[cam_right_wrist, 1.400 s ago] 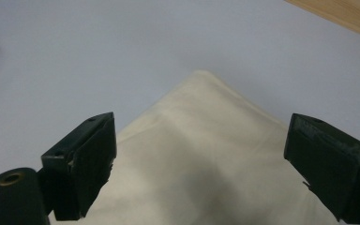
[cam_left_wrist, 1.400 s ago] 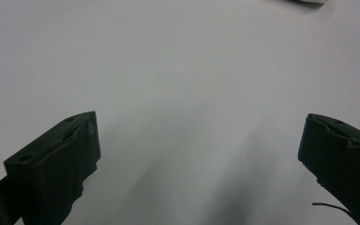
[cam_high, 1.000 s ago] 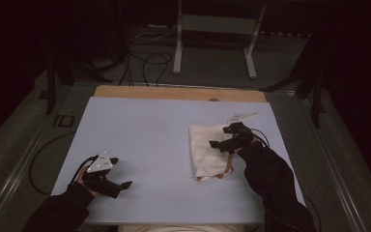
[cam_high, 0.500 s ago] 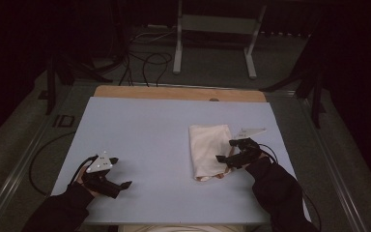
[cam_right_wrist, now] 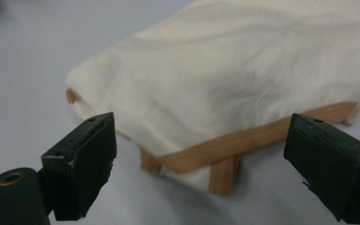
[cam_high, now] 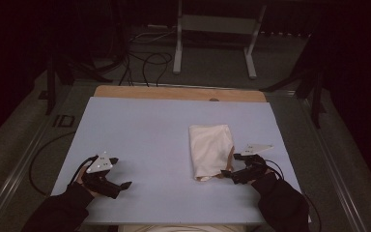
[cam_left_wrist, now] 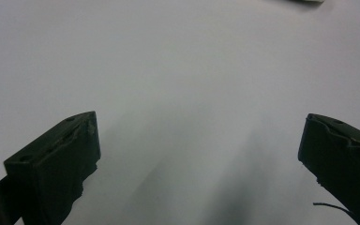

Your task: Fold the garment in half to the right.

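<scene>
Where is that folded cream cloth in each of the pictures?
High view: folded cloth lies right of centre on the table, just beyond the right gripper.
Left gripper view: a pale sliver at the top edge may be it; cannot tell.
Right gripper view: cloth ahead of the open jaws.
Shared landmark: its tan strap.

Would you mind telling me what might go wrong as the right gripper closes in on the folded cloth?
The right gripper is open at the folded cloth, facing its tan strap. Closing here, it may pinch only the strap or the top layer, so the fold could fall open when lifted. The left gripper rests open, well apart on the table, so nothing pins the cloth and a pull might drag it.
</scene>
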Demonstrator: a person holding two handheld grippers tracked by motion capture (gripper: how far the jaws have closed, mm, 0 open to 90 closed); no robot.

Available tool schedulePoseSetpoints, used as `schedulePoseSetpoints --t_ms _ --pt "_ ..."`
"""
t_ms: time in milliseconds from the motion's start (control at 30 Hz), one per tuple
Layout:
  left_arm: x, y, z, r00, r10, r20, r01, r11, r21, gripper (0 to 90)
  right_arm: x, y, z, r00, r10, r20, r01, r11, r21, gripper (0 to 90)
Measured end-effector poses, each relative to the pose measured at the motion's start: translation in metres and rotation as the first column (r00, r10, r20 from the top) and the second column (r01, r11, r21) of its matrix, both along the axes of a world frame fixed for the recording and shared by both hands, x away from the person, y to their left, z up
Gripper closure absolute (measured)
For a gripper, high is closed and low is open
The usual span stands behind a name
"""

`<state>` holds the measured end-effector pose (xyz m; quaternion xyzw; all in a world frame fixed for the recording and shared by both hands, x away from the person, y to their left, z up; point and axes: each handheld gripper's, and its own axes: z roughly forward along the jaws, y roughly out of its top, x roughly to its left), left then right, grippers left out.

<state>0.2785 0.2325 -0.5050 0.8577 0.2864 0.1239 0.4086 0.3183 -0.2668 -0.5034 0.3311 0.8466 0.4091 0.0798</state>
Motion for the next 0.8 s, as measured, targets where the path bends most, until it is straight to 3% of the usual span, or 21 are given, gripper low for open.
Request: schedulePoseSetpoints --t_ms 500,633,800 --pt "-0.001 0.0 0.001 1.0 -0.005 0.001 0.005 1.0 0.002 0.2 -0.025 -0.016 -0.012 0.9976 -0.067 0.021 0.067 0.9976 -0.016 9.8" --pt "-0.001 -0.001 0.001 1.0 -0.005 0.002 0.005 1.0 0.003 0.2 -0.033 -0.021 -0.013 0.9953 -0.086 0.044 0.087 0.9961 -0.015 9.8" --pt "-0.001 -0.001 0.001 1.0 -0.004 0.004 0.004 1.0 0.004 0.2 -0.031 -0.023 -0.015 0.9934 -0.101 0.056 0.102 0.9945 -0.023 9.8"
